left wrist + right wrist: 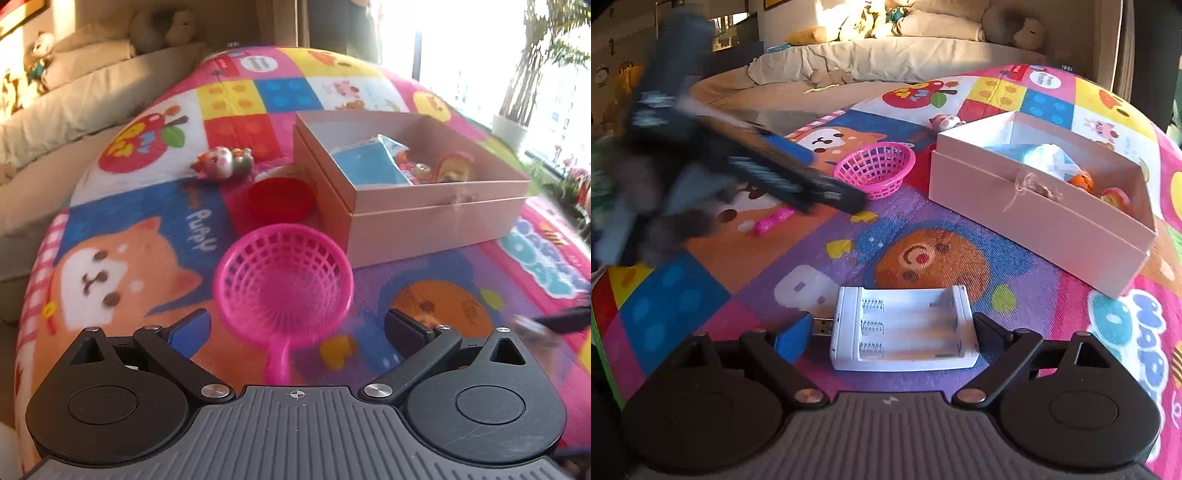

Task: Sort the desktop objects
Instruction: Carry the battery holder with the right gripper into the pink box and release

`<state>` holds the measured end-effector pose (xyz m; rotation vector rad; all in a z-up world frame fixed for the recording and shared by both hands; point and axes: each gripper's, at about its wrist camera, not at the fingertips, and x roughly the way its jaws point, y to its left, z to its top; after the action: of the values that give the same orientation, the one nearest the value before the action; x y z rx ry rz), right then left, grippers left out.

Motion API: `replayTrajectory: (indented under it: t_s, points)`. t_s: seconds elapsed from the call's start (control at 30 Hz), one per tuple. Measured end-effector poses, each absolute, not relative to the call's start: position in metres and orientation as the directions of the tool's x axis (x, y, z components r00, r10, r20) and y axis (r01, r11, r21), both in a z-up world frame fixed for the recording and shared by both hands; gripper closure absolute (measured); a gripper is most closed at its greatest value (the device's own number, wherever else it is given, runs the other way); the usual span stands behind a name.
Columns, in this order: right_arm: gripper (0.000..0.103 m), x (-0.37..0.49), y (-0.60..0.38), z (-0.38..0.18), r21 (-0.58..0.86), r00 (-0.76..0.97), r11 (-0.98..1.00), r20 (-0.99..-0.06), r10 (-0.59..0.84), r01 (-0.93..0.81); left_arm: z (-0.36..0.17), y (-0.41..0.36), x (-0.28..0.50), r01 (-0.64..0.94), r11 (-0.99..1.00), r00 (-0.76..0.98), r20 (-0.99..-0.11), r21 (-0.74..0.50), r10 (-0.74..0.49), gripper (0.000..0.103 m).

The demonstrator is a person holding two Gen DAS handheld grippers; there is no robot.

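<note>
straddling the white battery charger (pixel 903 328) on the mat, our right gripper (pixel 890 330) gapes wide, holding nothing; closing off-centre could catch its usb plug. our left gripper (pixel 297 326), equally wide and empty, may nudge the pink strainer (pixel 284 280).

the strainer (pixel 284 273) ahead of the left claw (pixel 297 328) is showing hot pink with a mesh grid. the charger (pixel 903 328) between the right claw (pixel 894 332) fingers is showing white. the box (pixel 424 218) beyond is looking pale pink, the lid (pixel 279 199) beside it red. the mat (pixel 738 273) is showing bright patchwork cartoon squares. each claw is wearing black with one blue pad (pixel 792 338).
</note>
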<state>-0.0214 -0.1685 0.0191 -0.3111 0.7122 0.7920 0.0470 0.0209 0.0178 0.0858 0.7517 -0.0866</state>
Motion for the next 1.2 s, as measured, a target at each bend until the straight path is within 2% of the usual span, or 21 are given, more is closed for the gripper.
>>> replayTrajectory:
  t_s: [0.07,0.1,0.3,0.37,0.4,0.43,0.5,0.6,0.67,0.73,0.87,0.97,1.03,1.07,1.2]
  points:
    - [0.012,-0.028,-0.174,0.025,-0.015,0.509,0.684,-0.679,0.529,-0.73,0.016,0.017,0.053,0.09,0.994,0.733,-0.68,0.062,-0.024,0.006]
    - [0.012,-0.031,-0.177,0.028,-0.018,0.517,0.69,-0.677,0.524,-0.724,0.016,0.016,0.053,0.092,0.994,0.732,-0.681,0.058,-0.028,0.021]
    - [0.012,-0.045,-0.2,0.047,-0.035,0.55,0.709,-0.659,0.513,-0.704,0.031,0.016,0.031,0.118,0.992,0.749,-0.66,0.046,-0.059,0.023]
    - [0.012,-0.047,-0.208,0.058,-0.058,0.587,0.725,-0.632,0.505,-0.686,0.055,0.016,0.017,0.144,0.989,0.768,-0.633,0.024,-0.097,0.028]
    - [0.012,-0.048,-0.214,0.07,-0.072,0.618,0.739,-0.605,0.502,-0.67,0.071,0.017,0.012,0.16,0.987,0.781,-0.613,0.007,-0.122,0.046]
    - [0.012,-0.049,-0.221,0.082,-0.08,0.643,0.749,-0.578,0.503,-0.658,0.092,0.017,0.008,0.173,0.985,0.795,-0.588,-0.013,-0.147,0.055]
    - [0.012,-0.047,-0.233,0.117,-0.097,0.703,0.774,-0.501,0.505,-0.626,0.136,0.02,0.004,0.189,0.981,0.837,-0.513,-0.052,-0.188,0.054]
    - [0.012,-0.042,-0.253,0.171,-0.102,0.784,0.818,-0.374,0.495,-0.565,0.188,0.014,0.005,0.209,0.977,0.89,-0.408,-0.029,-0.203,0.054]
    - [0.012,-0.036,-0.265,0.196,-0.095,0.823,0.845,-0.306,0.479,-0.527,0.204,0.004,0.017,0.205,0.979,0.905,-0.382,0.0,-0.189,0.054]
    - [0.012,-0.028,-0.273,0.209,-0.083,0.848,0.867,-0.27,0.456,-0.492,0.205,-0.002,0.029,0.196,0.981,0.903,-0.391,0.006,-0.178,0.054]
    - [0.012,-0.011,-0.286,0.202,-0.026,0.84,0.875,-0.295,0.455,-0.483,0.179,-0.009,0.047,0.185,0.983,0.867,-0.469,-0.017,-0.171,0.05]
    - [0.012,0.001,-0.284,0.187,-0.018,0.829,0.877,-0.335,0.448,-0.481,0.149,-0.007,0.05,0.178,0.984,0.824,-0.542,-0.025,-0.163,0.039]
    - [0.012,0.013,-0.28,0.181,0.004,0.817,0.877,-0.36,0.45,-0.481,0.13,-0.005,0.048,0.183,0.983,0.797,-0.581,-0.027,-0.164,0.025]
    - [0.012,0.021,-0.277,0.178,0.016,0.811,0.876,-0.371,0.453,-0.482,0.122,-0.005,0.044,0.189,0.982,0.786,-0.595,-0.029,-0.169,0.022]
    - [0.012,0.049,-0.251,0.171,-0.011,0.8,0.872,-0.404,0.443,-0.489,0.093,-0.003,0.019,0.215,0.976,0.779,-0.604,0.01,-0.166,0.009]
